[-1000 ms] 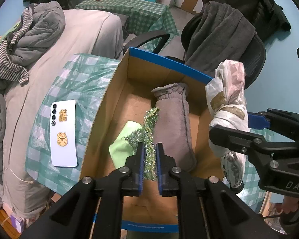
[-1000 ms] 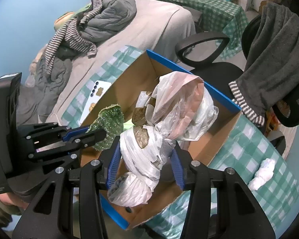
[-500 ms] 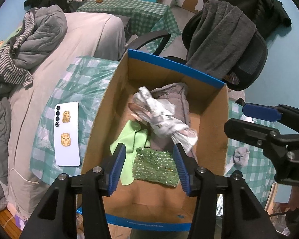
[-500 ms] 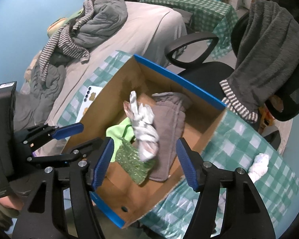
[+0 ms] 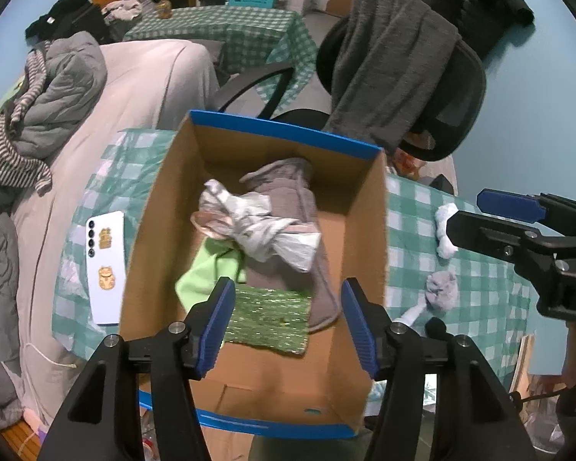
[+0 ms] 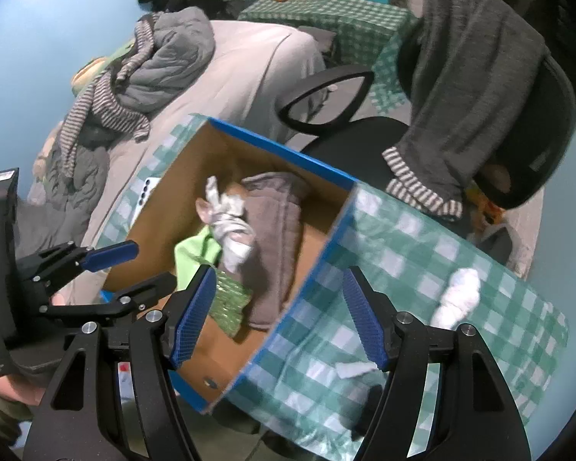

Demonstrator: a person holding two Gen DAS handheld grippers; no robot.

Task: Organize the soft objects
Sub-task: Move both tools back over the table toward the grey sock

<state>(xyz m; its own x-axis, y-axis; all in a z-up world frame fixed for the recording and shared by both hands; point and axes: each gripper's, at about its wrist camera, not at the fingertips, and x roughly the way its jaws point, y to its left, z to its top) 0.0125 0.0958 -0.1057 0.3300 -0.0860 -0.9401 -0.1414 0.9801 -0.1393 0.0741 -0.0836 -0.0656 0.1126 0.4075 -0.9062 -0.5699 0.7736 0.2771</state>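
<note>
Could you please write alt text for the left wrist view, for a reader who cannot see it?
The left gripper, its jaws opening and empty, hangs over a cardboard box holding a grey towel, a knotted plastic bag, a green cloth and a glittery green pad. A phone lies left of the box; the right gripper is at the right.

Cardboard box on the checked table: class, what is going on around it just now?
A person holding two tools is sorting soft things into the open blue-rimmed cardboard box. Inside lie a grey-brown fleece cloth, a knotted white plastic bag, a light green cloth and a glittery green pad. The left tool and right tool are both opening, with nothing gripped. A white sock waits on the tablecloth.
</note>
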